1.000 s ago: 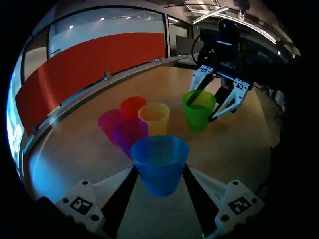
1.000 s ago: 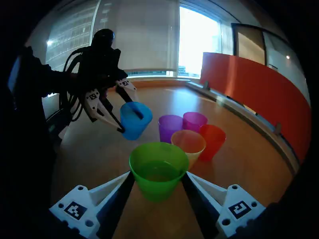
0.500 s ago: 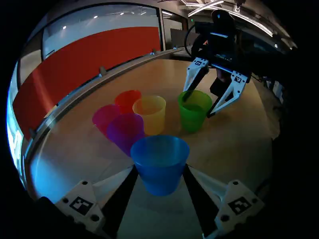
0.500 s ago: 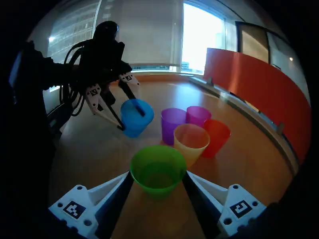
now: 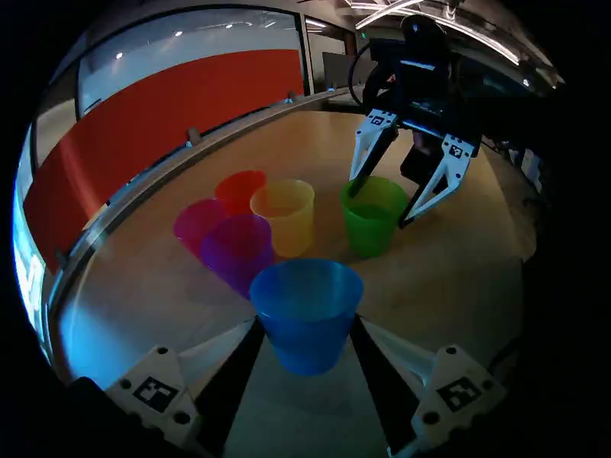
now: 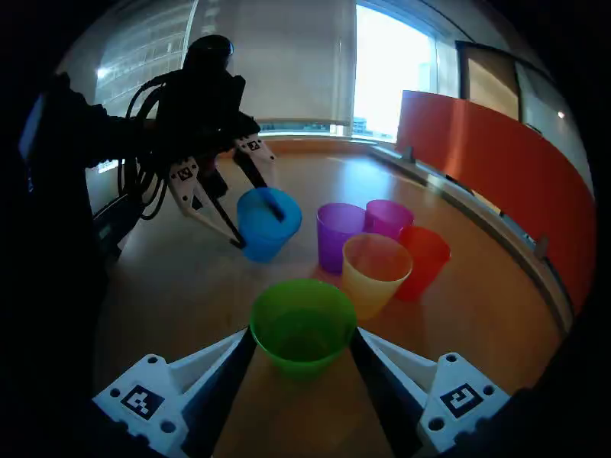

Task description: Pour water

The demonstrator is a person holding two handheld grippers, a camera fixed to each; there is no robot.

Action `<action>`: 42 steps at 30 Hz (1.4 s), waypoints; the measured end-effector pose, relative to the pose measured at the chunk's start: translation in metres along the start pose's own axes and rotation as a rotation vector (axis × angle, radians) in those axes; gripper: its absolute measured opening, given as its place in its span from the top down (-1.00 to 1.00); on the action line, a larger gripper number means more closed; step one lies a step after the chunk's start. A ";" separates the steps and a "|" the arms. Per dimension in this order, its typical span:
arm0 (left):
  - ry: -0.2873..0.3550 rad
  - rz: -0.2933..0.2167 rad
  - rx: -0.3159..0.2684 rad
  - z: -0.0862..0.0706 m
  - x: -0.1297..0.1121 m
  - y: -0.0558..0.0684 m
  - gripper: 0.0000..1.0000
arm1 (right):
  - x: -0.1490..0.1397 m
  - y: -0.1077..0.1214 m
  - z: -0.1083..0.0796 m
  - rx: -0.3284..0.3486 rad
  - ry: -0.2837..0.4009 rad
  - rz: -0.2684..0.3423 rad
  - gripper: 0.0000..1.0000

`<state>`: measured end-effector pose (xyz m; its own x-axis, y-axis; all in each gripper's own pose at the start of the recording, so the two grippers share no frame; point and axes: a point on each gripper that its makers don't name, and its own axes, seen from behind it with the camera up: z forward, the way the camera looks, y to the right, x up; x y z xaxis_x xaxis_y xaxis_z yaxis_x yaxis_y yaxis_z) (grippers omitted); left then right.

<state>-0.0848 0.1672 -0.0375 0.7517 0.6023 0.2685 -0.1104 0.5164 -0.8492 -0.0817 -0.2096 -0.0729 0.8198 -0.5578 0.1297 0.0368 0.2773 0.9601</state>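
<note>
In the left gripper view, my left gripper point(image 5: 305, 327) is shut on a blue cup point(image 5: 306, 309), held upright close to the camera. Farther off, my right gripper point(image 5: 378, 204) is shut on a green cup point(image 5: 372, 217) low over the wooden table point(image 5: 458, 267). In the right gripper view, the green cup point(image 6: 303, 324) sits between my right gripper point(image 6: 303, 340) fingers, with a darker level inside that looks like water. There the left gripper point(image 6: 261, 230) holds the blue cup point(image 6: 267, 223) at the left of the cluster.
Several cups stand clustered on the table: yellow point(image 5: 284, 215), red point(image 5: 239, 189), magenta point(image 5: 195, 223), purple point(image 5: 237, 248). A red wall panel point(image 5: 153, 122) runs along the table's far edge. A person's dark sleeve point(image 6: 84, 145) reaches in behind the left gripper.
Both grippers keep hold of their cups. The green cup has shifted slightly towards the yellow cup. The blue cup has edged nearer the purple cup.
</note>
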 end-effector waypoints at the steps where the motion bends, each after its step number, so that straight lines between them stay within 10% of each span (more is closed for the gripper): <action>1: 0.000 0.001 0.000 0.000 0.000 0.000 -0.60 | 0.000 0.000 0.000 0.000 -0.001 -0.001 -0.79; 42: -0.033 0.013 0.003 0.003 -0.016 0.004 -0.60 | -0.004 0.002 -0.002 -0.006 -0.003 0.012 -0.80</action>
<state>-0.0995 0.1614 -0.0442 0.7281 0.6288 0.2729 -0.1218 0.5104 -0.8513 -0.0836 -0.2058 -0.0720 0.8185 -0.5567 0.1421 0.0304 0.2891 0.9568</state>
